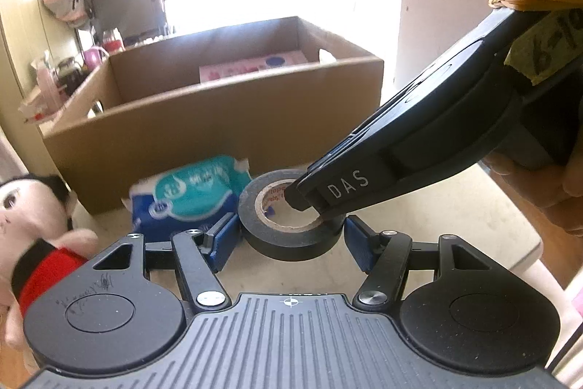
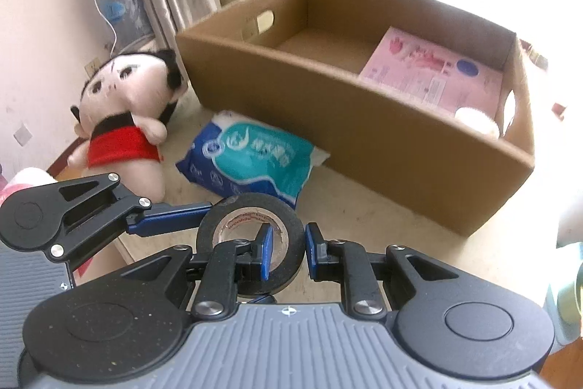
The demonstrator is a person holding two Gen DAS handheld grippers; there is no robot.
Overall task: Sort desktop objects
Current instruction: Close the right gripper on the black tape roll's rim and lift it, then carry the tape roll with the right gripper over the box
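Each hand-held gripper (image 1: 291,239) (image 2: 288,257) is black with blue pads (image 1: 222,239), silver screws, ribbed grey base; one arm reads "DAS".

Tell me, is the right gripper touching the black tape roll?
Touching. In the right wrist view the right gripper pinches the wall of the black tape roll: one blue pad sits inside the ring, the other presses outside.

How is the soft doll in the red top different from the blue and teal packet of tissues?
The soft doll in the red top is furry cloth, pink, red and black; the blue and teal packet of tissues is shiny printed plastic. The doll has a round head and arms; the packet is a flat pillow shape. The doll looks bigger than the packet. Both lie on the pale table outside the brown cardboard box.
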